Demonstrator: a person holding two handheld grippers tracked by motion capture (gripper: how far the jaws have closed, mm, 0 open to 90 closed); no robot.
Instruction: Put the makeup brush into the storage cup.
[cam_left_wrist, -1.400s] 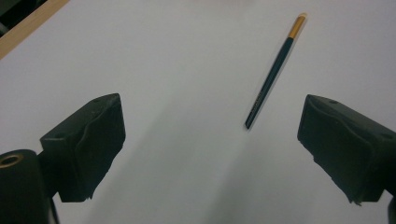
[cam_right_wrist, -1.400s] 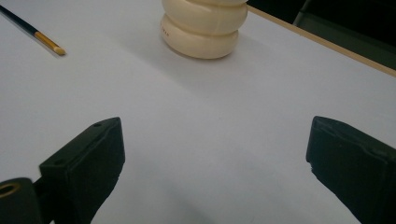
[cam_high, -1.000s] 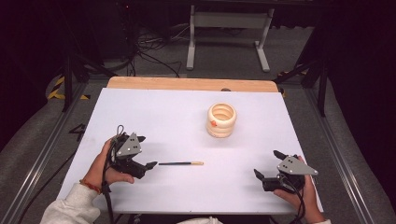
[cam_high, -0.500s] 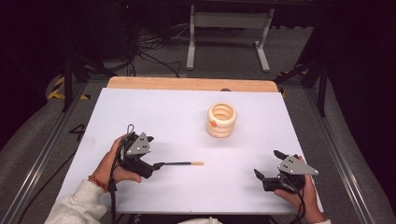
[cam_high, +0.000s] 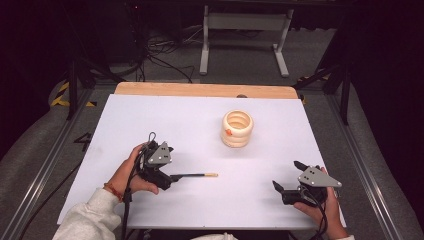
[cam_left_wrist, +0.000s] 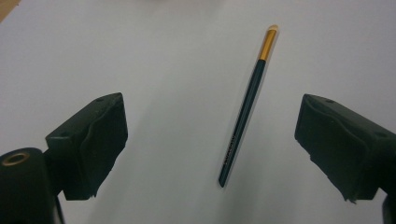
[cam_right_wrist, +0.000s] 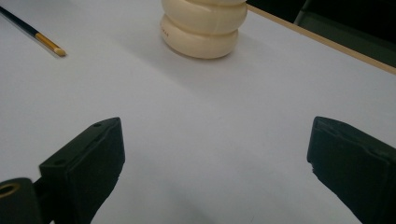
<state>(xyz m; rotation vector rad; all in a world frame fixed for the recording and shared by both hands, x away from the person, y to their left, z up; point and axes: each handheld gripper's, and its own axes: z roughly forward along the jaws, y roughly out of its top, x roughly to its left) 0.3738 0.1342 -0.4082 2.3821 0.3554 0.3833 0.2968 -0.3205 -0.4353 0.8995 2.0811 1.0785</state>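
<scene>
Your left claw (cam_left_wrist: 212, 140), jaws spread wide, straddles the pencil (cam_left_wrist: 246, 107) lying flat on the tabletop (cam_high: 200, 125); closing off-centre may roll it away, while your right claw (cam_high: 290, 190) rests open.

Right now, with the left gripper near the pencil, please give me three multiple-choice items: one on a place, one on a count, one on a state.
1. Where does the pencil lie?
A. between the left gripper jaws
B. inside the ribbed cream holder
C. under the right gripper

2. How many pencils lie on the white table?
A. one
B. two
C. three

3. How do the left gripper's jaws stand?
A. shut on the pencil
B. open, apart from it
C. shut on nothing

Answers:
1 A, the left gripper view shows it lying between them.
2 A, the high view shows one.
3 B, white table shows on both sides of the pencil.
</scene>
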